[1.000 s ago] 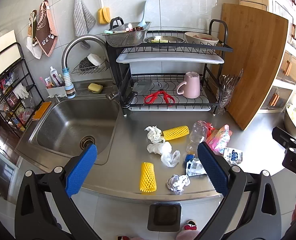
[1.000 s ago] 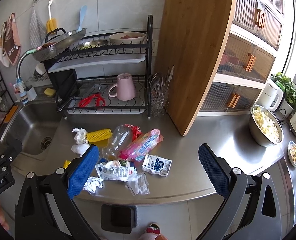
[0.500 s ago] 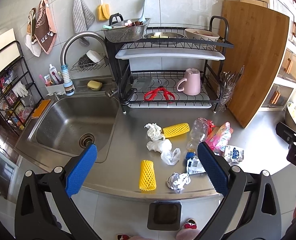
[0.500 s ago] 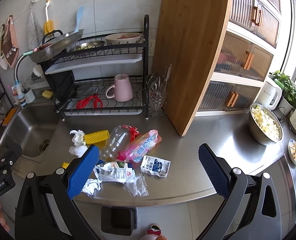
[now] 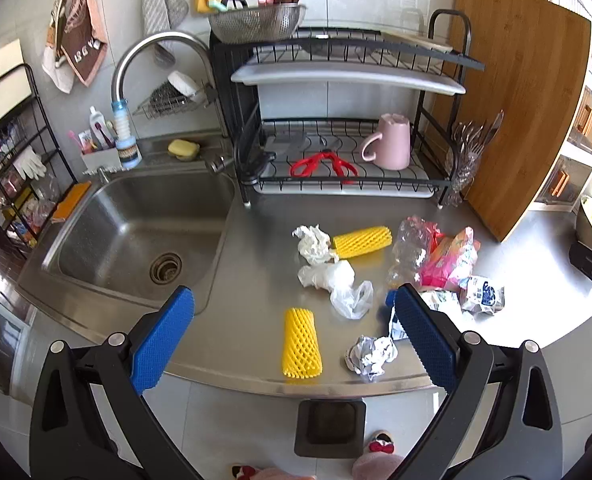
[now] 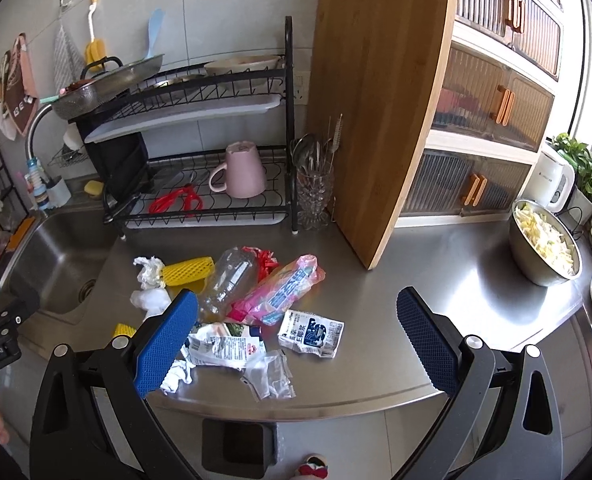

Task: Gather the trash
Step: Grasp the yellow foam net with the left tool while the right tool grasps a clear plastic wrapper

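Observation:
Trash lies scattered on the steel counter (image 5: 252,240). A yellow foam net (image 5: 300,343) lies near the front edge, a second yellow net (image 5: 361,241) further back. White crumpled tissues (image 5: 313,240), a clear plastic bag (image 5: 351,300) and a foil ball (image 5: 369,355) lie around them. A crushed clear bottle (image 6: 230,280), a pink wrapper (image 6: 282,292), a white-blue pouch (image 6: 311,333) and a torn wrapper (image 6: 224,350) lie to the right. My left gripper (image 5: 294,338) hovers open above the front net. My right gripper (image 6: 296,344) is open above the pouch. A small black bin (image 5: 329,428) stands on the floor below the counter.
A sink (image 5: 136,232) is at the left, with a dish rack (image 5: 347,168) holding a pink mug (image 5: 391,142) and red scissors behind the trash. A wooden board (image 6: 375,112) leans right of the rack. A steel bowl of chopped food (image 6: 545,242) stands far right.
Both grippers have moved forward and lower toward the counter, so the trash looms larger. Both stay open and nothing has been picked up.

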Demonstrator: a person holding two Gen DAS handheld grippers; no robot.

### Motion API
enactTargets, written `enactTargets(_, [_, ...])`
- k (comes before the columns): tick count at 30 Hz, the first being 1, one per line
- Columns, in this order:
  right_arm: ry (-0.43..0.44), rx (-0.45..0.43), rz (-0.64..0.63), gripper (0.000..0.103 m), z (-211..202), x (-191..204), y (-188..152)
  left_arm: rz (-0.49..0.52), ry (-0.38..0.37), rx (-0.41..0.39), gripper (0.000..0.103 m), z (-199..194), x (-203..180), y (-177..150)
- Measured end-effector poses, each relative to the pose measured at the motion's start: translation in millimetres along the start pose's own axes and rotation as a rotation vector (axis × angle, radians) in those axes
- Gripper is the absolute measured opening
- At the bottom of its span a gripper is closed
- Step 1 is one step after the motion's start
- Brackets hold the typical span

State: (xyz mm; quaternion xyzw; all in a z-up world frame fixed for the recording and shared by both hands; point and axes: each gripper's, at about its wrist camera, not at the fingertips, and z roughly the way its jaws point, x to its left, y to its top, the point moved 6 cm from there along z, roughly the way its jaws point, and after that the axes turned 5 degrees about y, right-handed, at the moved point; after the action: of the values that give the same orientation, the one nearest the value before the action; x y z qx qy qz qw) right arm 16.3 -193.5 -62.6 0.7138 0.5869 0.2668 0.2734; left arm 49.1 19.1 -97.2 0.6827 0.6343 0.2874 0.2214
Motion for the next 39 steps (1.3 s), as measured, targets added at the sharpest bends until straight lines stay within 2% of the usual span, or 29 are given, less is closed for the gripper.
enactTargets(7, [0.099, 0.176, 0.069, 0.099, 63.3, 5.3, -54.2, 0.055, -0.018, 0.115, 0.092, 58.3, -3.8, -39.1])
enactTargets(8, [0.108, 0.186, 0.079, 0.094, 71.3, 5.6, -62.5, 0.062, -0.027, 0.118, 0.092, 65.9, -4.7, -44.7])
enactTargets(9, [0.123, 0.187, 0.094, 0.084, 78.5, 5.7, -71.1, 0.073, -0.021, 0.123, 0.092, 74.6, -5.8, -49.4])
enactTargets(11, [0.145, 0.206, 0.123, 0.078, 93.3, 3.9, -88.5, 0.095, -0.006, 0.133, 0.084, 90.9, -7.9, -56.6])
enactTargets(13, [0.148, 0.227, 0.122, 0.074, 106.4, 4.3, -102.6, 0.099, 0.001, 0.143, 0.081, 109.3, -6.8, -65.0])
enactTargets(15, [0.158, 0.227, 0.101, 0.067, 117.5, 7.2, -112.7, 0.074, -0.026, 0.170, 0.073, 128.0, -4.2, -73.7])
enactTargets(17, [0.164, 0.212, 0.076, 0.065, 125.8, 9.1, -118.3, 0.047, -0.040, 0.193, 0.064, 145.3, -0.8, -79.3])
enactTargets(19, [0.175, 0.209, 0.064, 0.065, 133.6, 12.1, -122.1, 0.041, -0.037, 0.198, 0.064, 158.0, 0.4, -83.7])
enactTargets(23, [0.217, 0.260, 0.083, 0.065, 150.1, 16.0, -129.1, 0.050, -0.054, 0.215, 0.064, 170.5, -4.4, -89.1])
enactTargets(24, [0.218, 0.267, 0.080, 0.062, 154.5, 17.2, -130.5, 0.055, -0.055, 0.220, 0.063, 172.2, -5.3, -90.2])
enactTargets(26, [0.229, 0.281, 0.075, 0.054, 159.6, 20.7, -132.8, 0.053, -0.067, 0.240, 0.052, 179.2, -6.4, -93.4])
enactTargets(30, [0.247, 0.275, 0.068, 0.045, 161.2, 23.5, -133.5, 0.040, -0.082, 0.244, 0.045, 179.8, -8.0, -95.5])
enactTargets(32, [0.260, 0.284, 0.043, 0.041, 161.2, 25.2, -136.2, 0.043, -0.083, 0.242, 0.031, 178.9, -10.4, -96.0])
enactTargets(34, [0.266, 0.291, 0.003, 0.035, 161.0, 25.8, -140.9, 0.051, -0.069, 0.236, 0.022, 175.7, -13.9, -97.4])
enactTargets(35, [0.266, 0.293, -0.020, 0.026, 160.8, 26.0, -143.2, 0.056, -0.058, 0.234, 0.016, 175.0, -15.3, -96.8])
enactTargets(36, [0.264, 0.293, -0.041, 0.017, 160.5, 25.8, -144.5, 0.056, -0.048, 0.232, 0.014, 174.0, -16.2, -97.2])
enactTargets(39, [0.294, 0.311, -0.026, 0.014, 158.0, 21.7, -143.7, 0.029, -0.045, 0.238, 0.010, 171.4, -15.0, -95.6])
